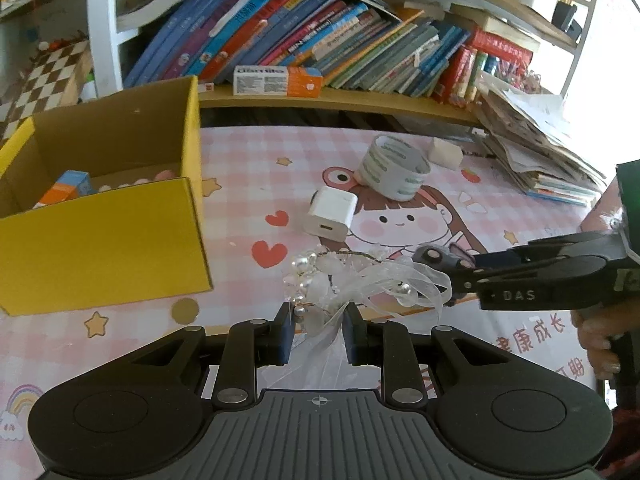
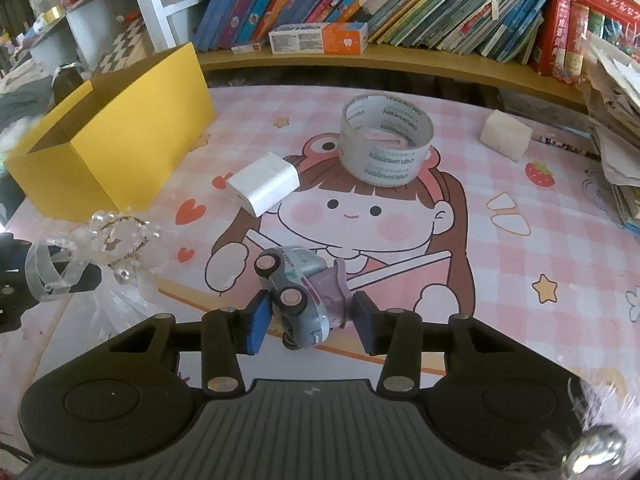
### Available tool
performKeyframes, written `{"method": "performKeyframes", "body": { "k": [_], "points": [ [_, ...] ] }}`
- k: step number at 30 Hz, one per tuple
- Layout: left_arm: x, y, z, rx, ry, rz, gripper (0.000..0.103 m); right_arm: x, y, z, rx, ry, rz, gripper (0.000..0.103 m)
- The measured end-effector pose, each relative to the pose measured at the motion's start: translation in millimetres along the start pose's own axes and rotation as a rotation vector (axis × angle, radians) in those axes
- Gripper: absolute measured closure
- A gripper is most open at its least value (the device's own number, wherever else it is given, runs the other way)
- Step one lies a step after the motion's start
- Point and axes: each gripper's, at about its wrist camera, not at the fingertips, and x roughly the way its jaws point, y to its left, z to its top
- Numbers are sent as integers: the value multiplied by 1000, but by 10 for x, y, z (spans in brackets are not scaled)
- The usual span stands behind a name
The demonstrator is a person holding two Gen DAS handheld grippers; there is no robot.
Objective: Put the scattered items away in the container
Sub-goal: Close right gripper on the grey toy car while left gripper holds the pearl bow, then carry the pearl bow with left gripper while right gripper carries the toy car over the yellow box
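A yellow cardboard box stands open at the left, with small items inside; it also shows in the right wrist view. My left gripper is shut on a white beaded ribbon ornament, seen too in the right wrist view. My right gripper is shut on a grey toy car, held on its side; it shows from the right in the left wrist view. A white charger, a tape roll and a white eraser block lie on the mat.
A pink cartoon mat covers the table. A shelf with leaning books and a toothpaste carton runs along the back. A stack of papers sits at the right.
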Motion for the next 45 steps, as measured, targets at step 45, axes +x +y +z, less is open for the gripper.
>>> {"method": "performKeyframes", "body": {
  "k": [45],
  "points": [
    [-344, 180, -189, -40, -43, 25, 80, -135, 280, -123, -32, -10, 17, 60]
  ]
}}
